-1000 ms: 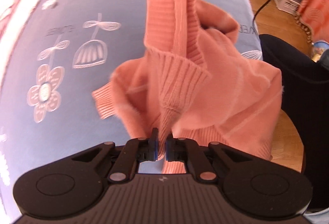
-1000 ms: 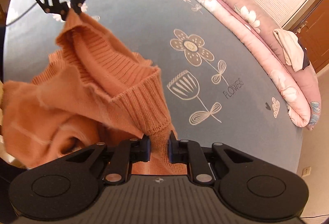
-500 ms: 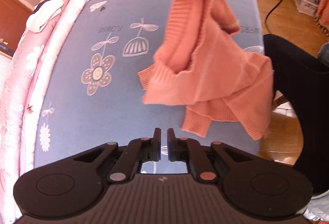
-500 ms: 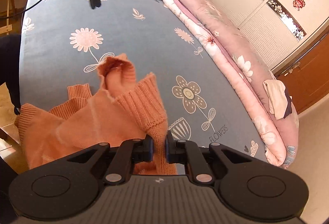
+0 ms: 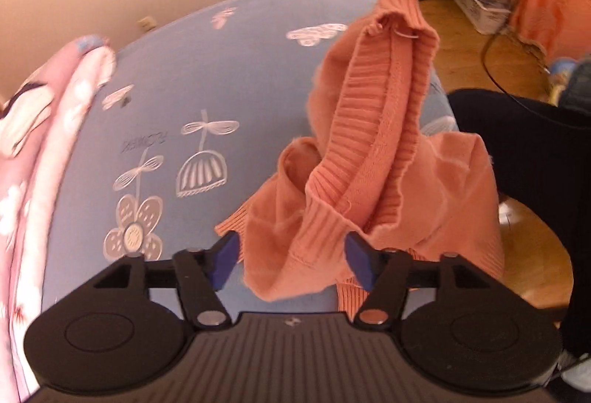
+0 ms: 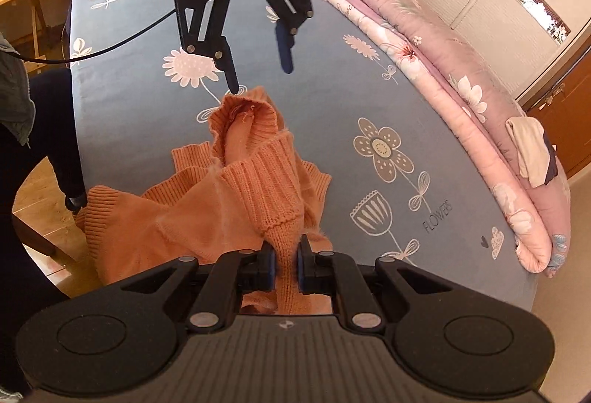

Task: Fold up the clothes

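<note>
The salmon-orange ribbed knit sweater (image 6: 236, 203) hangs bunched over the near edge of the blue bed sheet (image 6: 133, 107), which is printed with pale line-drawn flowers and the word "FLOWERS" (image 6: 437, 216). The right gripper (image 6: 284, 264) points along the bed with its fingers pinched narrow on a thick ribbed cuff or hem, while the left gripper (image 5: 291, 259) faces it, tips toward the sweater's loose ribbed fold, fingers spread wide and holding nothing. A rolled pink floral quilt (image 6: 443, 70) lies along the bed's far side.
</note>
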### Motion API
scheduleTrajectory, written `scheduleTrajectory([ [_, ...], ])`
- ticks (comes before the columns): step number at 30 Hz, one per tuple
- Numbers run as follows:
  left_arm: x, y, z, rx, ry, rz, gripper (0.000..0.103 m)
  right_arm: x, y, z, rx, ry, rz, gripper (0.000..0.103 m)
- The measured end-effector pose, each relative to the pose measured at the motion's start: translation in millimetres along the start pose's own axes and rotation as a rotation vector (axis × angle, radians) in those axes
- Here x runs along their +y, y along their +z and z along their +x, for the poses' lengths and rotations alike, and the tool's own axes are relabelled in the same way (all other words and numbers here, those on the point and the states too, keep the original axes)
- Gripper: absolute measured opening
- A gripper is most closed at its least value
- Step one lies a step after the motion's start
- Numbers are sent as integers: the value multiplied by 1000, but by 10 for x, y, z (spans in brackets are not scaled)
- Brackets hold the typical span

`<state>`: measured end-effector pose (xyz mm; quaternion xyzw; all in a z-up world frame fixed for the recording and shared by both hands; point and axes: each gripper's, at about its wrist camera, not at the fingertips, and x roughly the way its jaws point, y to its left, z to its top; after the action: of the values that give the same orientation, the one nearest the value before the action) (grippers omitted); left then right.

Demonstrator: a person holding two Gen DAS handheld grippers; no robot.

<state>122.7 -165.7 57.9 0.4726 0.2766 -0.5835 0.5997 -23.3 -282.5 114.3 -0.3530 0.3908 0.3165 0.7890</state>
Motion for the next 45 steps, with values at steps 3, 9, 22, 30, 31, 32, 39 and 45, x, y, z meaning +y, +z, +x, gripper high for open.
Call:
scheduleTrajectory([
  [3, 113, -3, 193, 25, -120, 76, 70, -108, -26, 72, 6, 34, 38, 13],
  [9, 320, -211, 650, 61, -347, 134, 70, -455, 48, 209, 74, 88, 149, 13],
  [22, 443, -427, 843, 205, -398, -81, 2, -763, 221, 336, 197, 155, 430, 13],
  [30, 580, -335, -221, 191, -464, -183, 2, -855, 450, -164, 230, 238, 529, 12],
  [31, 579, -300, -379, 191, -470, -179, 2, -869, 515, -258, 228, 245, 521, 12],
  [32, 580, -260, -569, 189, -479, -176, 2, -883, 583, -356, 220, 258, 513, 12],
  [39, 530, -224, -1719, 164, -440, -189, 2, -956, 974, -882, 166, 346, 447, 12],
  [45, 420, -337, -2469, 149, -411, -248, 2, -1023, 1314, -1193, 113, 387, 395, 12],
])
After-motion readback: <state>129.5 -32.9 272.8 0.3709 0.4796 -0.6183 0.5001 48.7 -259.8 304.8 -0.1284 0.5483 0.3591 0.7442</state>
